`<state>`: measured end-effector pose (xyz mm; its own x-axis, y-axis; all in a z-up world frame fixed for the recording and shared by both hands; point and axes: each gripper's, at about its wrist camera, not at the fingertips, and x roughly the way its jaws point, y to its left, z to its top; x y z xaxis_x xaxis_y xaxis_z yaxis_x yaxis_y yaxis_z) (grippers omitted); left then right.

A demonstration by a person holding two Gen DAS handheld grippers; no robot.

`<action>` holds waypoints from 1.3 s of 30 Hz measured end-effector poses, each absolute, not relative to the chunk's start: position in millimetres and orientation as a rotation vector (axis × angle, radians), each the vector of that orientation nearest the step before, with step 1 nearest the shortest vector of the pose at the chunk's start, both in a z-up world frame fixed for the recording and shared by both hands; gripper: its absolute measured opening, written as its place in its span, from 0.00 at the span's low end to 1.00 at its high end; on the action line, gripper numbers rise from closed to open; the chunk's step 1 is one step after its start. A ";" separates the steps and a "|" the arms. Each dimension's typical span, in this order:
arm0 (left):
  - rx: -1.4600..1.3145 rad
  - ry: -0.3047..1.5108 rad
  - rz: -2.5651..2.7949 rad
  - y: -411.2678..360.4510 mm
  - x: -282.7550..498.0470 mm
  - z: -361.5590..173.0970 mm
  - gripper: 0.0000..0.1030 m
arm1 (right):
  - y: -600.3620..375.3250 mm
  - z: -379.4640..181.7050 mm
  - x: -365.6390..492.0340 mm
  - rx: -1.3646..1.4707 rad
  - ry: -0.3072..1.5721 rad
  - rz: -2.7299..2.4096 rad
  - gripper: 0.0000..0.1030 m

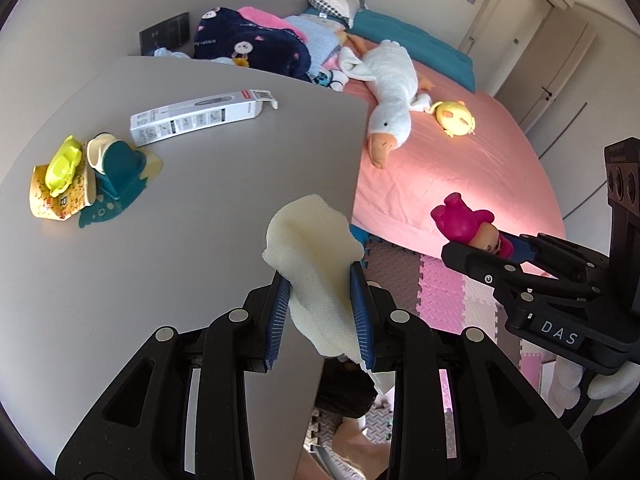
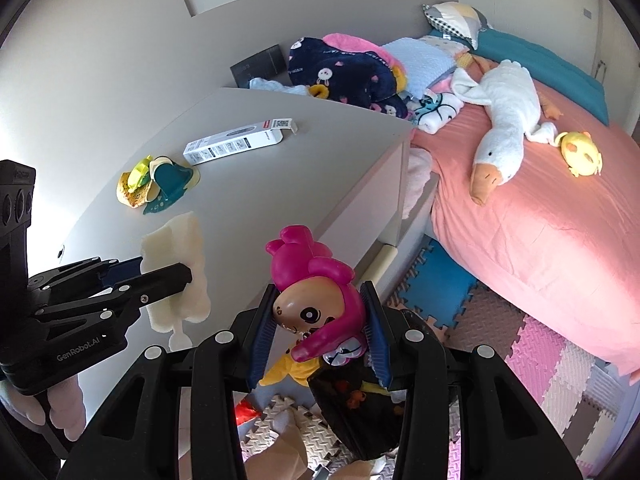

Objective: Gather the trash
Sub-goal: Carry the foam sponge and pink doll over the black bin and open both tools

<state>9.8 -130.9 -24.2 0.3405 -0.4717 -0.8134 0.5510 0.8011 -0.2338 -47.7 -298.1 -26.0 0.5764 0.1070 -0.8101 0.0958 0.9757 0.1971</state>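
L tool (image 1: 320,284) grips foam (image 1: 316,248) over table edge (image 1: 356,152).

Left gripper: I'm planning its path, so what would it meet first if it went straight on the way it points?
The left gripper, shut on the foam scrap, points over the grey tabletop near its right edge. Nothing stands directly ahead; probably bare tabletop first, with the white box off to the left. Depth is unclear.

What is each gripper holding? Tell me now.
Left gripper: shut on the foam scrap.
Right gripper: shut on the pink-haired doll.
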 end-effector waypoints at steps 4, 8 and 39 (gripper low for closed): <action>0.110 1.026 -0.704 -148.3 0.0 -23.6 0.29 | -313.7 -23.7 -62.5 0.249 0.950 -0.019 0.42; 0.128 1.029 -0.735 -164.6 -8.6 -24.2 0.29 | -326.6 -22.1 -75.8 0.259 0.946 -0.042 0.42; 0.302 1.043 -0.842 -243.6 -61.1 -37.4 0.81 | -400.1 -29.0 -154.4 0.352 0.952 -0.218 0.66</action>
<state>-61.1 -243.6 -37.4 0.2340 -0.4666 -0.8529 0.7352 0.6589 -0.1588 -154.4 -400.1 -29.0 0.5642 -0.0280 -0.8252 0.3344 0.9215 0.1974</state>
